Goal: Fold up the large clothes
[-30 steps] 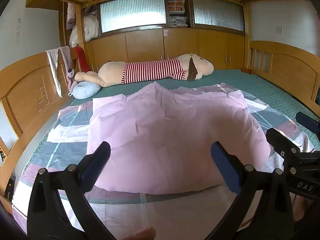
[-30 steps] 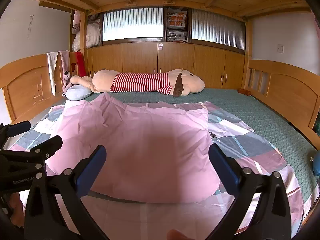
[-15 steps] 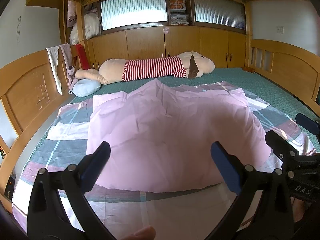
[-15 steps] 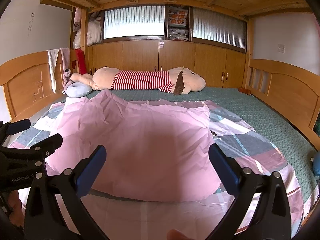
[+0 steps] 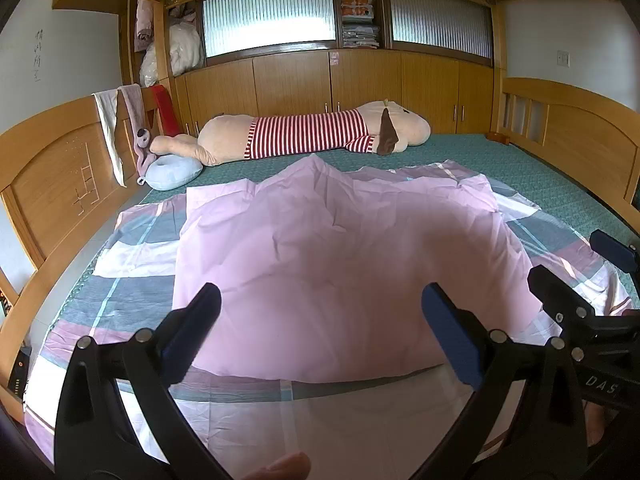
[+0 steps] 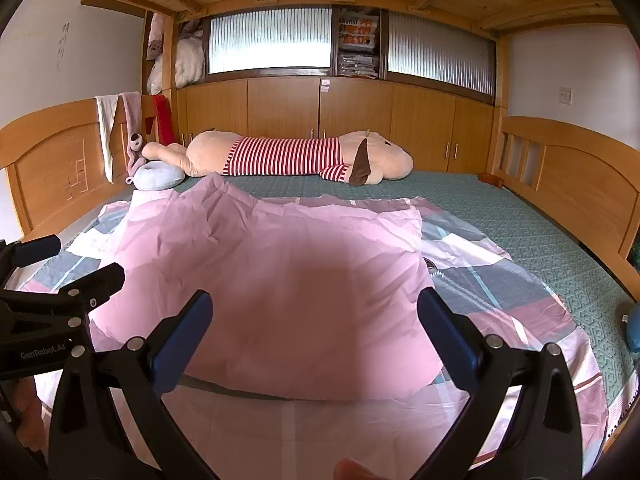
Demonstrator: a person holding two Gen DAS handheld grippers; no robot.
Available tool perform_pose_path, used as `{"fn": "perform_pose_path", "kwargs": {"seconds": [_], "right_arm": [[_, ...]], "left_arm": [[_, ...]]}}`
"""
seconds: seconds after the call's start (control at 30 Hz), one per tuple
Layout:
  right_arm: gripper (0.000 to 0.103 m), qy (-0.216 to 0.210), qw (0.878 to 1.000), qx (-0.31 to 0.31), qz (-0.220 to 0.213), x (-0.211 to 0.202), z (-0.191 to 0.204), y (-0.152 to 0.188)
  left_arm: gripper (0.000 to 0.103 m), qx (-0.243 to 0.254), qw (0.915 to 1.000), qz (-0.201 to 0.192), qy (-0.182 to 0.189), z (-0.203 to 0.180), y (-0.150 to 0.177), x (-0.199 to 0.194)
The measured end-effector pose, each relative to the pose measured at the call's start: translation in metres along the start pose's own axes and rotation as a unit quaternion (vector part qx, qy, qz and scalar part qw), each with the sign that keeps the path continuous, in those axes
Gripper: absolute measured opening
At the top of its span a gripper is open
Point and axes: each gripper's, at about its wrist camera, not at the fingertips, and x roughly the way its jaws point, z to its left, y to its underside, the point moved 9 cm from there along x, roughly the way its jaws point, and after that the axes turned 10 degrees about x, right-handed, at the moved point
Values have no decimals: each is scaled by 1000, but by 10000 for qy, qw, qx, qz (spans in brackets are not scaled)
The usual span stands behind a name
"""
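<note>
Cloth: wide pink folded sheet (image 5: 340,272) lying crosswise just ahead of both grippers.
Left gripper (image 5: 320,336): jaws apart, empty.
Right gripper (image 6: 314,332): jaws apart, empty.

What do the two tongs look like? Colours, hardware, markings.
Both look alike. Left tongs: black angular frame, two fingers with blue pads, silver rivets at the joints. Right tongs: same build. Seen from the side, the left carries white lettering "GenRobot.AI", the right a partly cut-off "DAS". No cables or sleeves visible.
</note>
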Motion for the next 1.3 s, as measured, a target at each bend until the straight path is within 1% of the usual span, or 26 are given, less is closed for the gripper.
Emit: {"fn": "perform_pose_path", "kwargs": {"seconds": [1.0, 1.13, 1.23, 1.3], "right_arm": [[102, -18, 9999, -110, 4, 2, 1, 3], [102, -32, 9999, -97, 9, 2, 1, 3], [102, -25, 9999, -109, 20, 3, 1, 5], [102, -39, 9999, -95, 31, 4, 1, 5]], "left_arm": [[101, 3, 10000, 14, 4, 1, 3, 1], [101, 2, 10000, -35, 7, 1, 4, 0], [101, 11, 9999, -133, -73, 2, 5, -3], [101, 18, 9999, -107, -43, 1, 5, -2]]}}
